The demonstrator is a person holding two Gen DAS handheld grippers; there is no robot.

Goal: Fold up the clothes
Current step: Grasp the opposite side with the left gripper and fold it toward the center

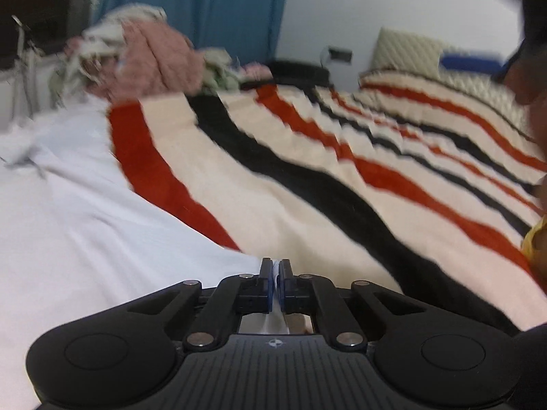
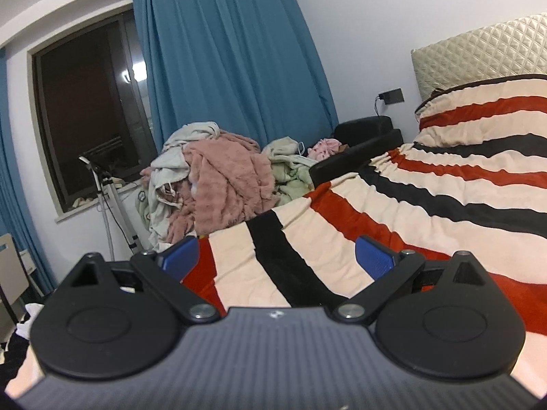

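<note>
A big striped blanket (image 2: 393, 212) covers the bed; its red and black stripes run across it. A white cloth (image 1: 75, 225) lies on the blanket's left part, its long side running away toward the messy clothes pile (image 2: 218, 177). The left gripper (image 1: 276, 273) pinches the white cloth's near edge tight; the right gripper (image 2: 277, 256) hangs wide open above the blanket, holding nothing.
</note>
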